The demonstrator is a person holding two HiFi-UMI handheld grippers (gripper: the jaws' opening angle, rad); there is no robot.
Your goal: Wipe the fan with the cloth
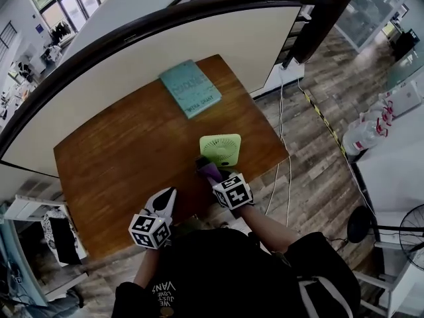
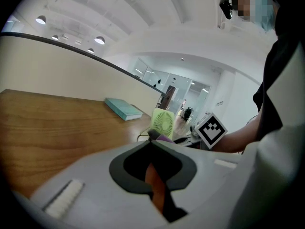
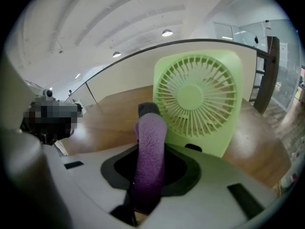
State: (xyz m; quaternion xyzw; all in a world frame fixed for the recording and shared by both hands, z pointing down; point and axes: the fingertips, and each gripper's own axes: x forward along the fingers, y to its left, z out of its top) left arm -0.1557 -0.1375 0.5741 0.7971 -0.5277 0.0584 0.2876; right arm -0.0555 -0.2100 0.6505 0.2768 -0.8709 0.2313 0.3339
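A small square green fan (image 1: 220,149) stands upright near the right front corner of the wooden table (image 1: 132,158). My right gripper (image 1: 204,163) is shut on a purple cloth (image 1: 213,173) just in front of the fan. In the right gripper view the cloth (image 3: 150,151) sticks out along the jaws, its end by the left of the fan's grille (image 3: 198,97); whether they touch I cannot tell. My left gripper (image 1: 169,193) hovers over the table's front edge, left of the right one, shut with nothing in it; from its own view (image 2: 152,135) the fan (image 2: 164,122) is ahead.
A teal book (image 1: 190,87) lies at the table's back, near a curved white partition (image 1: 165,52). Cables (image 1: 283,144) trail over the floor right of the table. A white counter with bottles (image 1: 364,132) and a floor fan (image 1: 407,227) stand at the right.
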